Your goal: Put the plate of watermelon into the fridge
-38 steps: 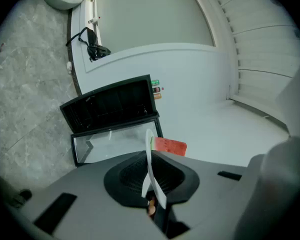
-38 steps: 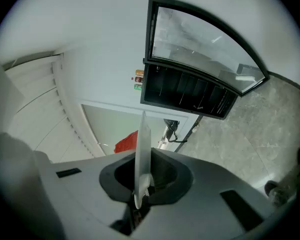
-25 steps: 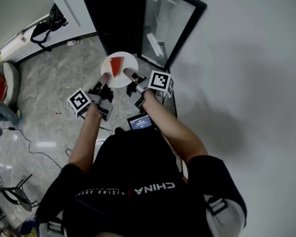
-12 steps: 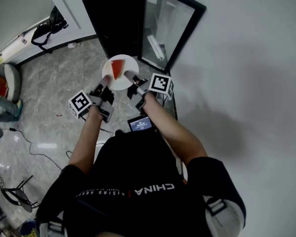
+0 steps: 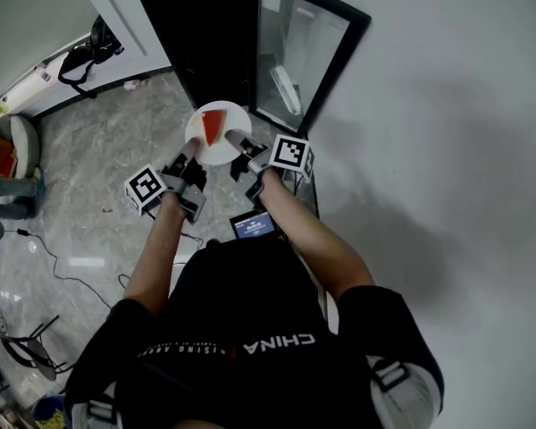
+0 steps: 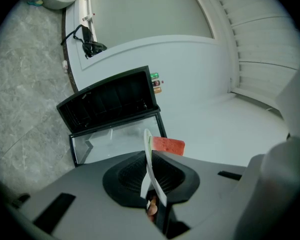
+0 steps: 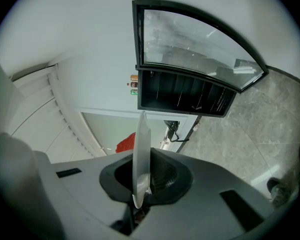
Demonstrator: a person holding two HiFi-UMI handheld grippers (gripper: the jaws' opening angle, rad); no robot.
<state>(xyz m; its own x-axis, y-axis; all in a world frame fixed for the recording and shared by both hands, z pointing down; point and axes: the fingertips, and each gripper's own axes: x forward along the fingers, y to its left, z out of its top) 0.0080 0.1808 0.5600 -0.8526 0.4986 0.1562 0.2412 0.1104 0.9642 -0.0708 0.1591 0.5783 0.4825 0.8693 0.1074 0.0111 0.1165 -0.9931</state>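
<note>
I hold the plate (image 5: 216, 143) between both grippers, out in front of me and roughly level, above the grey marble floor (image 5: 89, 159). My left gripper (image 5: 189, 148) grips the rim on the side nearest me, towards my left. In the left gripper view its fingers (image 6: 90, 194) are pressed together on the thin white edge. My right gripper (image 5: 237, 138) takes the rim on the other side, and its fingers (image 7: 80, 194) are likewise closed tight on the edge, which stands up between them in the right gripper view. A red wedge of watermelon (image 5: 213, 125) lies on the plate, towards its far half. The black fridge (image 5: 205, 34) stands just beyond the plate with its glass door (image 5: 286, 56) swung open to my right. The plate is still outside the fridge, close before its open front.
</note>
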